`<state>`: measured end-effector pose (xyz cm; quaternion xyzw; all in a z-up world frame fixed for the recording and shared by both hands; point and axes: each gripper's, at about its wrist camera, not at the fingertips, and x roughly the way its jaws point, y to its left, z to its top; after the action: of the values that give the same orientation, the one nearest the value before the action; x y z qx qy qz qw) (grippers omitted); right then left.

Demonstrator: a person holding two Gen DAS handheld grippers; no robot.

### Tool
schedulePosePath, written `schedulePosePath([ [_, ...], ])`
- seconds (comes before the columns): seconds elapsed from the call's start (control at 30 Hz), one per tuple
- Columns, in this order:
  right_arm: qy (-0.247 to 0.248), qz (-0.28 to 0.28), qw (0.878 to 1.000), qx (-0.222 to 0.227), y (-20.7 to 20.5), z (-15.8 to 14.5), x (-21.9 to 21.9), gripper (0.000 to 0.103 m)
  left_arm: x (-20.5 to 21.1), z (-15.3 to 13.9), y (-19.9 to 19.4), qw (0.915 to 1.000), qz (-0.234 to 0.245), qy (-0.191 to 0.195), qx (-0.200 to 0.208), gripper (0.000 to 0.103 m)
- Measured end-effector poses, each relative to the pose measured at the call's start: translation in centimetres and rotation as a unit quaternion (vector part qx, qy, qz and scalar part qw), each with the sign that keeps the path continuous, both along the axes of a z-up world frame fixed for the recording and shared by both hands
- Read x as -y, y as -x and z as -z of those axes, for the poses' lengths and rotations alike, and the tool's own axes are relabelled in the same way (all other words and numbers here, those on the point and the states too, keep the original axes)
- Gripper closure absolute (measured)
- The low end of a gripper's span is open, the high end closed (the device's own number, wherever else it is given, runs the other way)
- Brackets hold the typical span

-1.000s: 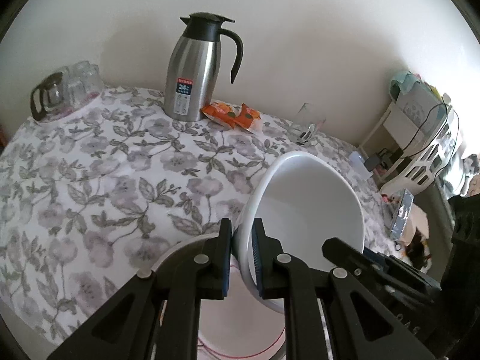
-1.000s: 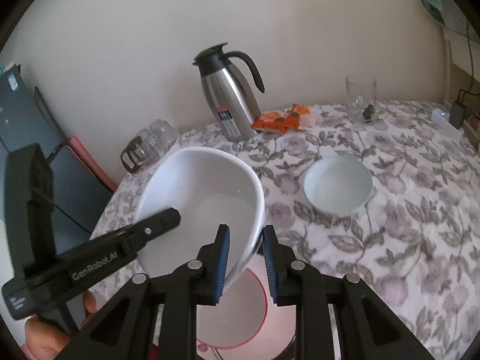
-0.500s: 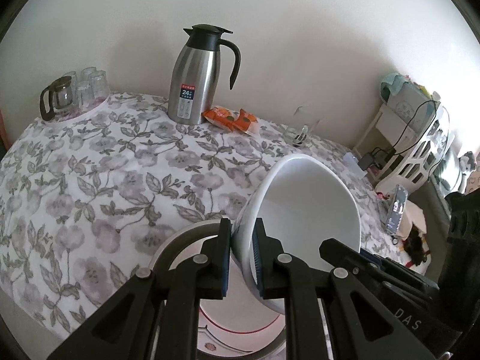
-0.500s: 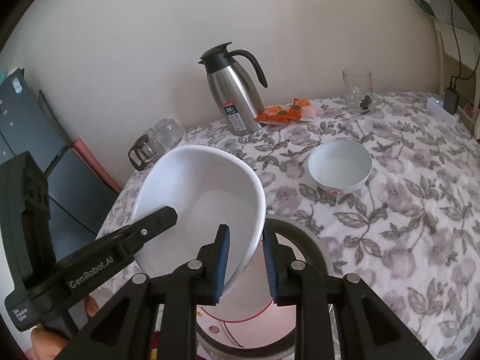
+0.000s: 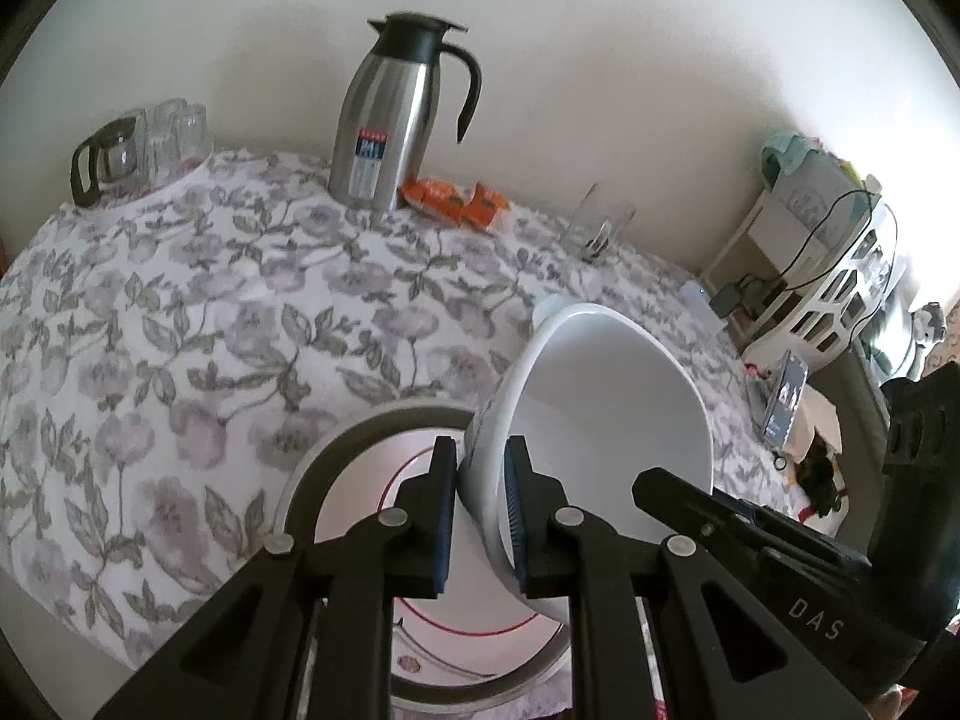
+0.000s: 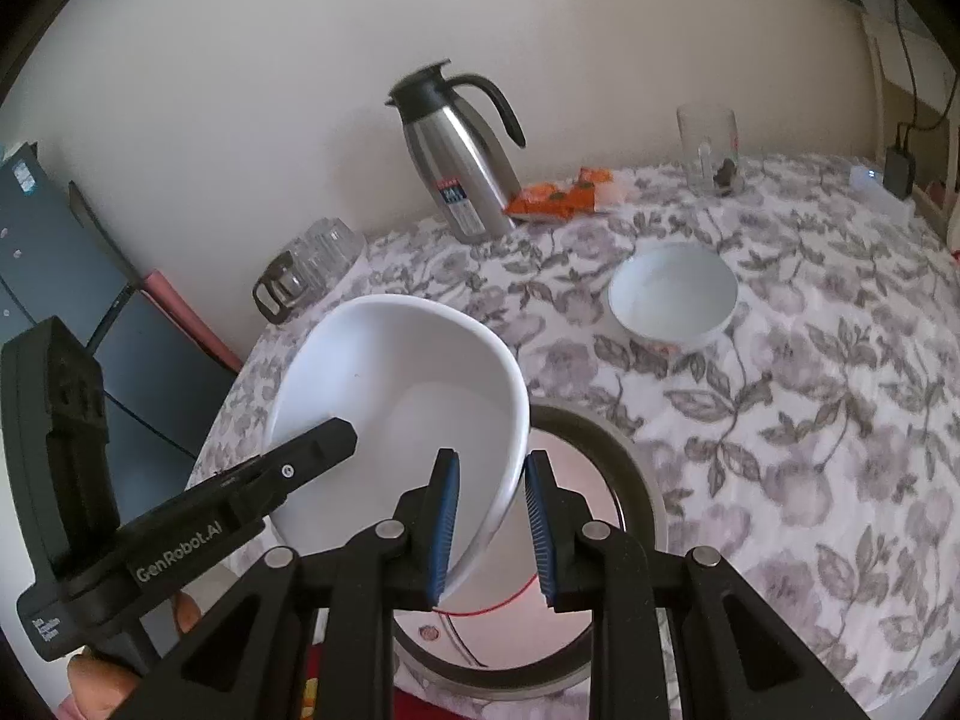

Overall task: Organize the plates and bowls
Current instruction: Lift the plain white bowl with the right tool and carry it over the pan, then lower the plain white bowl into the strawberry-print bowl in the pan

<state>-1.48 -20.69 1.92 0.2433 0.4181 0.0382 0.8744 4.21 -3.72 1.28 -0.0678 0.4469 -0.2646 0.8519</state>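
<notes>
A large white bowl (image 5: 606, 414) hangs tilted above a dark-rimmed plate (image 5: 336, 450) with a red line inside, near the table's front edge. My left gripper (image 5: 480, 510) is shut on the bowl's left rim. My right gripper (image 6: 492, 528) is shut on the opposite rim of the same large bowl (image 6: 396, 396), over the plate (image 6: 630, 468). Each view also shows the other gripper's finger reaching in at the bowl's far side. A smaller white bowl (image 6: 672, 294) sits upright on the flowered tablecloth beyond the plate.
A steel thermos jug (image 5: 384, 120) stands at the back by the wall, with orange snack packets (image 5: 456, 201) and a drinking glass (image 6: 708, 147) beside it. A glass teapot with cups (image 5: 132, 144) is at the back left. White shelves (image 5: 840, 276) stand to the right.
Both grippers have carried the large bowl a little toward the table's near side. More of the dark-rimmed plate now shows beneath it. Both grips are unchanged.
</notes>
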Motion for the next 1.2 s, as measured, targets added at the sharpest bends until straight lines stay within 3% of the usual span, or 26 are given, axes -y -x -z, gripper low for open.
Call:
schedulePosePath([
  [0.47, -0.008, -0.019, 0.999, -0.04, -0.5, 1.8, -0.7, 0.077, -0.5, 3.0, -0.3, 0.998, 0.004, -0.02, -0.06, 0.088],
  [0.67, -0.015, -0.025, 0.998, -0.06, -0.9, 2.9, -0.9, 0.077, -0.4, 3.8, -0.3, 0.9964, 0.008, -0.028, -0.079, 0.082],
  [1.2, -0.029, -0.028, 0.996, -0.081, -1.6, 4.8, -0.8, 0.077, -0.1, 5.0, -0.9, 0.9936, 0.009, -0.043, -0.104, 0.079],
])
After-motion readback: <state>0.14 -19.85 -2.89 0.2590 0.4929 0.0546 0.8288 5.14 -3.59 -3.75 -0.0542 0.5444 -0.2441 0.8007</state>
